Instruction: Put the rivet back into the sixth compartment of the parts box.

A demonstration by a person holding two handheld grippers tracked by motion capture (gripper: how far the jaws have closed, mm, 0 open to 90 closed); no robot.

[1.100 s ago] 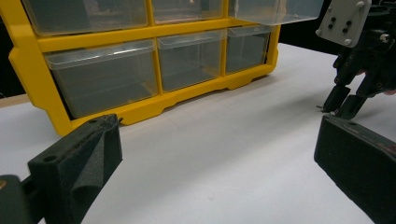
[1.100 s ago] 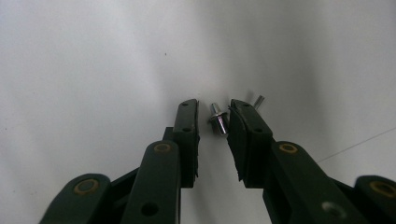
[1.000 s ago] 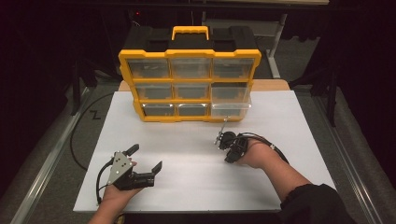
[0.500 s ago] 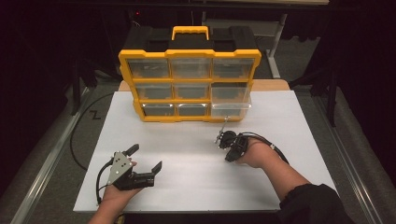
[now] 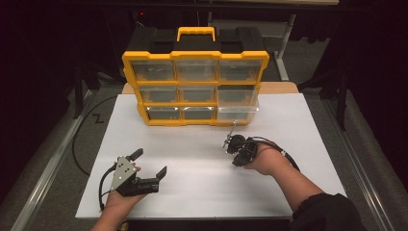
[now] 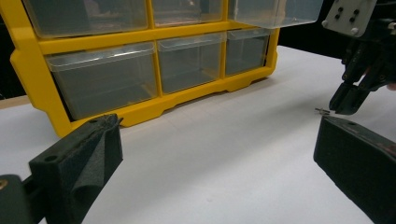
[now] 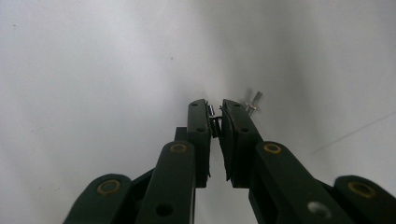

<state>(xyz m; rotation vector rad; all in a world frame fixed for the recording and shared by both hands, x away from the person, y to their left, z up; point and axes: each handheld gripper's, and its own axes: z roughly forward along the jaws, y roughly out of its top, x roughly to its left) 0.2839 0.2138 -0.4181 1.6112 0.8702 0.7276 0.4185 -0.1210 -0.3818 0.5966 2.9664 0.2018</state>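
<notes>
Looking down from the high view, I note a yellow drawer organiser [image 5: 195, 89] standing at the far middle of the white table [image 5: 298, 125], its clear drawers facing me. One drawer [image 5: 237, 111] at the lower right is pulled out past the frame.

The left gripper [image 5: 150, 163] sits at the near left, held in the left hand [image 5: 120, 195]. Its jaws stand wide apart with nothing between them; in the left gripper view they frame the organiser's bottom row of drawers.

The right gripper [image 5: 228, 143] is right of centre, near the pulled-out drawer and tipped down toward the table. In the right gripper view its jaws are nearly together, clamped on a small metal screw [image 7: 213, 116] pinched at the tips. A second small screw [image 7: 252, 103] lies on the table just beside the right jaw tip, on its far right side. I cannot tell whether the held screw touches the table surface.
</notes>
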